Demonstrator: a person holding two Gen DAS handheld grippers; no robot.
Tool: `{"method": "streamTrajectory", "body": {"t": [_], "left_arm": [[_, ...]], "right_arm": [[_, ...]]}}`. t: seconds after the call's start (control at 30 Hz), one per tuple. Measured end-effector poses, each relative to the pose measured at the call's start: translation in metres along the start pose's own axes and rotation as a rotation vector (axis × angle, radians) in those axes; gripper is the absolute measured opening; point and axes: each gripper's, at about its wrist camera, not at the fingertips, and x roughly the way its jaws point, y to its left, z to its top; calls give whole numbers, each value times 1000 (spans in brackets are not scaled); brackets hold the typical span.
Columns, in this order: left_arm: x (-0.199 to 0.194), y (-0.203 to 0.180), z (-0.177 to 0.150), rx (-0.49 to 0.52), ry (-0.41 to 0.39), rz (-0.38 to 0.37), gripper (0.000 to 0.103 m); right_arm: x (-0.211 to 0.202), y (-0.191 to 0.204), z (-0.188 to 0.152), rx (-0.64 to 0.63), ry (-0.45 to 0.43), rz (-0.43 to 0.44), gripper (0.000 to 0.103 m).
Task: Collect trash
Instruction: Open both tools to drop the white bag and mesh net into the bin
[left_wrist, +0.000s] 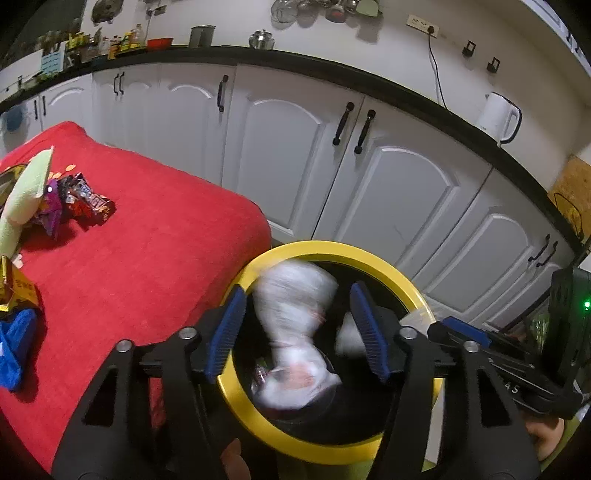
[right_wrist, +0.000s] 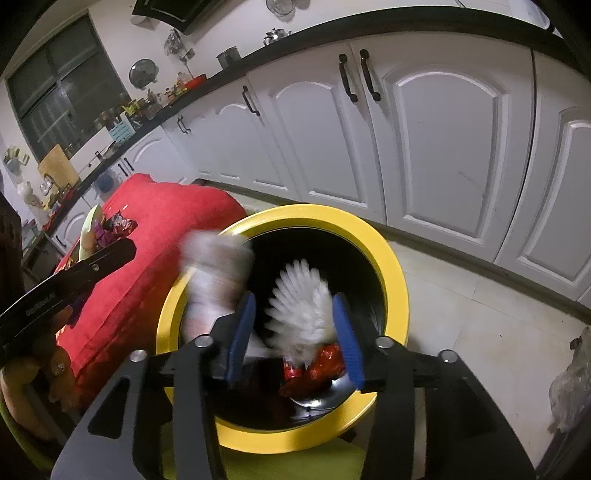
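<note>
A black bin with a yellow rim (left_wrist: 258, 410) (right_wrist: 395, 280) stands on the floor beside a table with a red cloth (left_wrist: 147, 251) (right_wrist: 162, 210). My left gripper (left_wrist: 299, 328) is open above the bin; a blurred white wrapper (left_wrist: 295, 332) (right_wrist: 218, 277) is in mid-air between its fingers, dropping in. My right gripper (right_wrist: 295, 332) is open over the bin too, with a blurred white paper piece (right_wrist: 303, 310) between its fingers. Red wrappers (right_wrist: 317, 369) lie inside the bin. More snack wrappers (left_wrist: 77, 199) (right_wrist: 114, 229) lie on the cloth.
White kitchen cabinets (left_wrist: 295, 147) with a black counter run behind. A white kettle (left_wrist: 498, 118) stands on the counter. A green cloth (left_wrist: 26, 192), a yellow packet (left_wrist: 14, 288) and a blue bag (left_wrist: 14, 347) lie on the table's left. A clear plastic bag (right_wrist: 569, 387) sits on the floor.
</note>
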Motion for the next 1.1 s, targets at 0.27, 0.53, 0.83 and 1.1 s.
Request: {"method": "streamTrajectory", "body": {"t": [0.27, 0.53, 0.83, 1.1], "left_arm": [[-19, 11, 8, -48, -57, 14, 90], [-39, 26, 13, -93, -103, 46, 92], [-79, 51, 13, -124, -178, 109, 92], [-121, 85, 18, -160, -253, 178, 92]], "right_arm": [[-5, 5, 2, -11, -20, 3, 51], [-11, 18, 6, -42, -34, 19, 54], [-21, 45, 13, -88, -57, 58, 58], [-24, 86, 21, -156, -66, 115, 61]]}}
